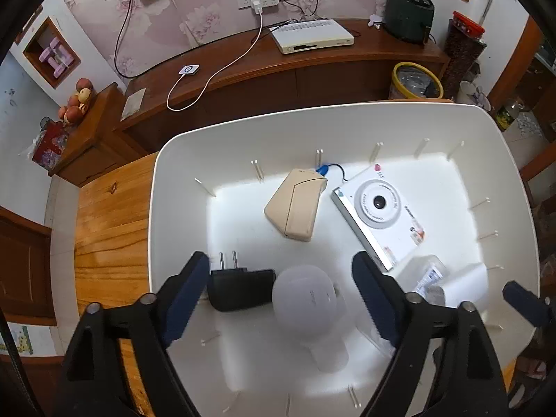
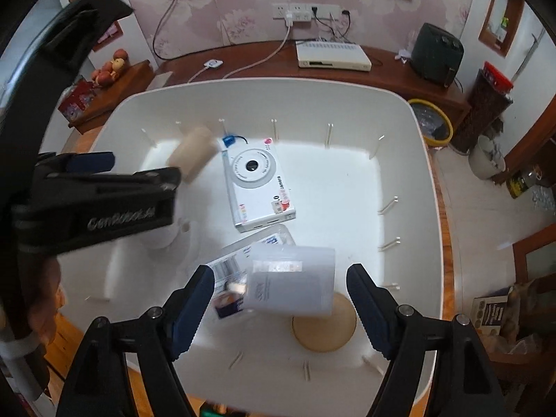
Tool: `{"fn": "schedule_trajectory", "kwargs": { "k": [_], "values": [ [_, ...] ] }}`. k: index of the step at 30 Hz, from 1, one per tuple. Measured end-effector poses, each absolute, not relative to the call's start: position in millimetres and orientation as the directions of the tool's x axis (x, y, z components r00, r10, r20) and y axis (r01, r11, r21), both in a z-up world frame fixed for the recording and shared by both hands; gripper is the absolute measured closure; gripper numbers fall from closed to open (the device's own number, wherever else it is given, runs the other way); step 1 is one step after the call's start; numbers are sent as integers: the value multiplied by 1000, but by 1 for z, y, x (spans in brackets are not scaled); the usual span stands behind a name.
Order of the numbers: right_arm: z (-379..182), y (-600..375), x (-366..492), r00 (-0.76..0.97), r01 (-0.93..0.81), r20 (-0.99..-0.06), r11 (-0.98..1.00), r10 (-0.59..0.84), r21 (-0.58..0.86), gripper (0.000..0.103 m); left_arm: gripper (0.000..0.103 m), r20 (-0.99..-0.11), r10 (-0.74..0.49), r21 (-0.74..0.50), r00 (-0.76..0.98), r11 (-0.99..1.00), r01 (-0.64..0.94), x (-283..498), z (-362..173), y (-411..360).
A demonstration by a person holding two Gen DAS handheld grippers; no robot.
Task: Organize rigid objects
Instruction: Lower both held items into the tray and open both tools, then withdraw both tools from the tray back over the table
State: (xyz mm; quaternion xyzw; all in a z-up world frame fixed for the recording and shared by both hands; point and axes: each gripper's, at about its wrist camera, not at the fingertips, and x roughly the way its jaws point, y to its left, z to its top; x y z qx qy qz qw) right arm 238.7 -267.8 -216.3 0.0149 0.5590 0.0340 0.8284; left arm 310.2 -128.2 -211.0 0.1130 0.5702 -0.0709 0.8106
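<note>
A large white bin holds a black plug adapter, a white round-headed device, a beige box and a white camera box. My left gripper is open, over the adapter and round device. In the right wrist view the bin also holds the camera box, a translucent plastic case, a clear packet and a tan disc. My right gripper is open above the case, which looks blurred. The left gripper shows at left.
The bin sits on a wooden table. Behind stands a brown cabinet with a white set-top box, a black appliance and a white charging cable. A yellow-rimmed waste bin stands on the floor at right.
</note>
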Motion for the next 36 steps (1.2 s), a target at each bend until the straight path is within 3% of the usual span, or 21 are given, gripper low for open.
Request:
{"fn": "schedule_trajectory", "kwargs": {
  "k": [16,36],
  "values": [
    [-165,-234,163,444,-55,-887,992,125,113,24,14,-910,-115,-1,397,961,275,241,-142,-104],
    [-81,-218,54,600,70,-800,993,36,98,24,14,-812,-220,-26,540,939,344,127,-51,-45]
  ]
}}
